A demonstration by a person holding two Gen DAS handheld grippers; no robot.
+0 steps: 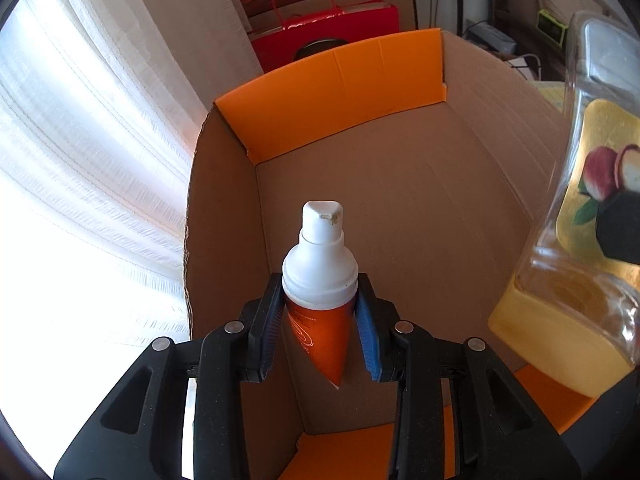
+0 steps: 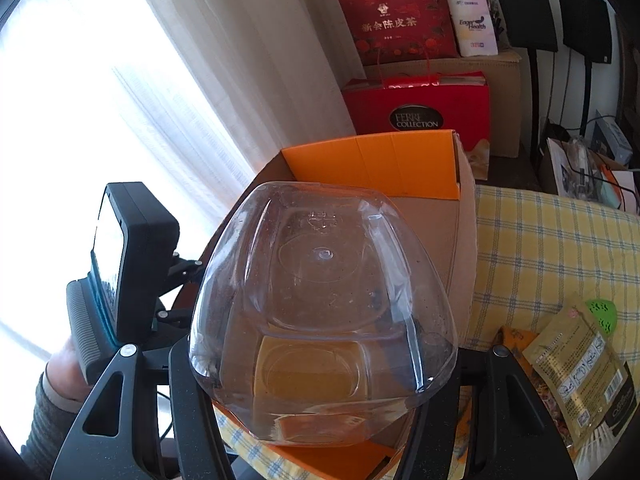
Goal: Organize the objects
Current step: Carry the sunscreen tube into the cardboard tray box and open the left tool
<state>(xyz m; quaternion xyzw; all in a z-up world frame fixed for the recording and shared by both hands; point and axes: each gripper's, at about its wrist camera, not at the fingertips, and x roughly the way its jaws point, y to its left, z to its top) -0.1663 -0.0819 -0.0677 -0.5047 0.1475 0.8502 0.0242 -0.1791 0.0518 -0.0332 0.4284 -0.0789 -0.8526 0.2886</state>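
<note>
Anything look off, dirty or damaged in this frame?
One small thing: the white pump cap of the orange tube held in the left tongs has a yellowish-brown speck of residue at its nozzle. The clear jar in the right tongs and the cardboard box look intact; nothing spilled.

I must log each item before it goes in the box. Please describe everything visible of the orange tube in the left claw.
The orange tube has a glossy orange body with faint white print, tapering to a flat crimped end near the camera. Its white pump cap, slightly stained at the tip, points forward. The left claw clamps it below the cap, above the open cardboard box.
</note>
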